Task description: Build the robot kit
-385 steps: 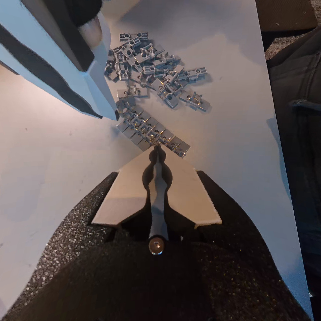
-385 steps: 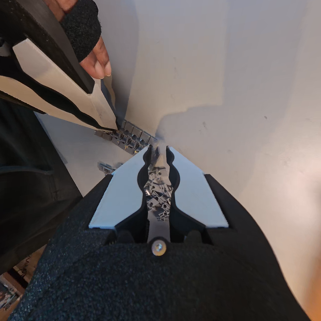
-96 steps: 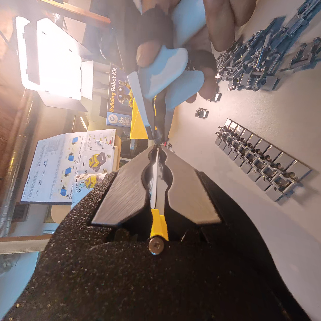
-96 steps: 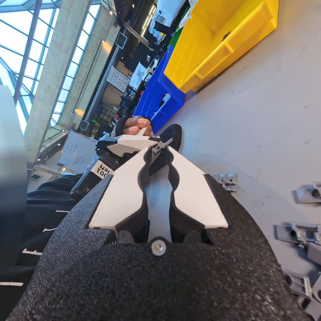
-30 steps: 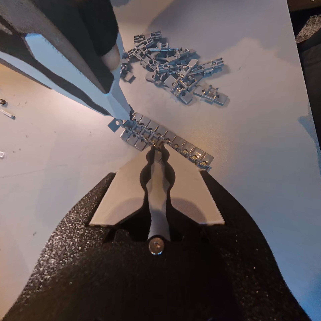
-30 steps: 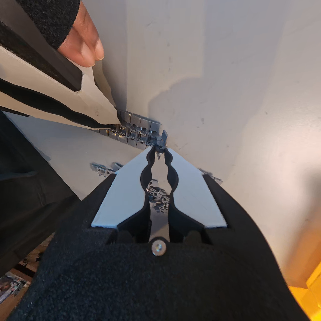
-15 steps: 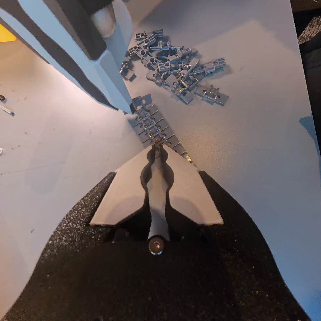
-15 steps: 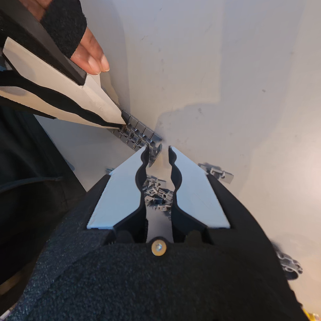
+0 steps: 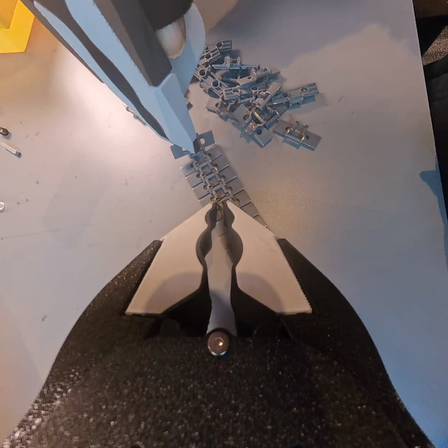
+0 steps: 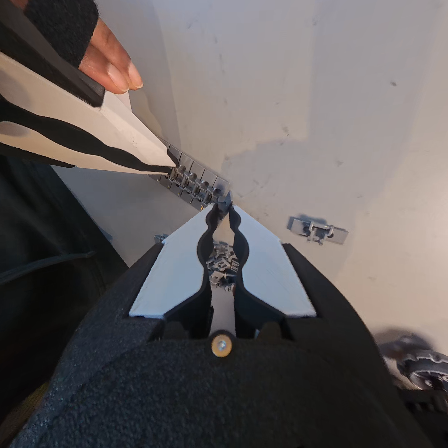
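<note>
The white table [image 9: 339,218] carries everything, and the landmark on it is the grey chain of linked track pieces [image 9: 213,177] lying flat near its middle. Beyond the chain's far end, toward the table's right edge, sits the loose pile of grey links [image 9: 254,97]; one single link [image 10: 317,230] lies apart beside the chain, and a small pin [image 9: 9,148] rests well off to its left.

The left gripper [image 9: 219,206] is pinched tight on the chain's raised centre rib, several links back from its far end — its fingers nearly meet, with only the rib between them. The right gripper [image 10: 221,206] is pressed together on the last link [image 9: 194,145], which stands tilted up at that far end and looks not yet seated flat.

To do this step well, the left side should, I judge, hold the chain still and low on the table while the right rocks the tilted link down about its hinge until it lies level with its neighbours. Pressing straight down rather than twisting would keep the pins from slipping out of their sockets; a sideways pull could open the links already joined.

Both tools come in steeply from above, tips down, facing one another along the chain — the right one angled from the chain's far left. A bare fingertip [image 9: 171,46] rests along its body.
</note>
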Motion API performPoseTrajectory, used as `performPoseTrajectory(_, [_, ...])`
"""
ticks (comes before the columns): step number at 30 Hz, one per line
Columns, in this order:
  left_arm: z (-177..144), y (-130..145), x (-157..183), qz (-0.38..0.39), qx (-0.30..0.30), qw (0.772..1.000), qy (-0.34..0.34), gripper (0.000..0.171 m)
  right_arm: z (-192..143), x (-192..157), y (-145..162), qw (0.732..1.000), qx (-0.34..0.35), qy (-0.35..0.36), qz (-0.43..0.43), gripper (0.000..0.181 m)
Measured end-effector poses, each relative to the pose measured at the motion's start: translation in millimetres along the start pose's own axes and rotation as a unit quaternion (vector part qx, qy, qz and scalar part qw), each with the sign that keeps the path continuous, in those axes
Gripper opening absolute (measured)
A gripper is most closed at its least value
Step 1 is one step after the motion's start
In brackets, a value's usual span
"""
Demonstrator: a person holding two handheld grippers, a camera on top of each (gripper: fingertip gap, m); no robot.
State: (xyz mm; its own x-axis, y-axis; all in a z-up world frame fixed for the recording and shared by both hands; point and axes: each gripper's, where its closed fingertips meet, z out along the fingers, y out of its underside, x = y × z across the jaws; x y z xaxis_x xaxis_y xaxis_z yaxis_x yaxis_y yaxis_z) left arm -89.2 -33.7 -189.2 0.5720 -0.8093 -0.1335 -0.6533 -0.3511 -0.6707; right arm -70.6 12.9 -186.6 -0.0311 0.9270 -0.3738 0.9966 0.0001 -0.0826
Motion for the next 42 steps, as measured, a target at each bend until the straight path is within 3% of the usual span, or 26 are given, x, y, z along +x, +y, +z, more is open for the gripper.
performPoseTrajectory(10, [0.4, -0.4, 2.4, 0.008, -0.001, 1.0, 0.003, 0.004, 3.6, 1.1, -1.4, 0.995, -0.079, 0.049, -0.032, 0.007])
performPoseTrajectory(14, [0.2, -0.4, 2.5, 0.007, -0.001, 1.0, 0.002, 0.004, 3.3, 1.9, -1.6, 0.994, -0.08, 0.058, -0.046, 0.009])
performPoseTrajectory(20, [0.1, -0.2, 2.5, 0.005, -0.001, 1.0, 0.005, 0.004, -8.6, 2.2, -11.7, 0.998, 0.052, 0.017, -0.045, 0.018])
performPoseTrajectory(26, [0.2, -0.3, 2.5, 0.004, 0.0, 1.0, 0.006, 0.003, -38.0, 5.8, -16.8, 0.969, 0.223, 0.055, -0.095, 0.033])
performPoseTrajectory(29, [0.2, -0.4, 2.4, 0.005, 0.001, 1.0, 0.009, 0.003, -45.5, 10.1, -10.3, 0.946, 0.273, 0.119, -0.129, 0.037])
performPoseTrajectory(35, [0.1, -0.7, 2.2, 0.008, 0.002, 1.0, 0.013, 0.003, -47.6, 14.2, 10.7, 0.918, 0.328, 0.181, -0.129, 0.037])
performPoseTrajectory(42, [-0.9, 1.2, -12.3, 0.053, -0.008, 0.998, -0.04, 0.003, -38.1, 41.5, 39.2, 0.927, 0.303, 0.209, -0.07, 0.035])
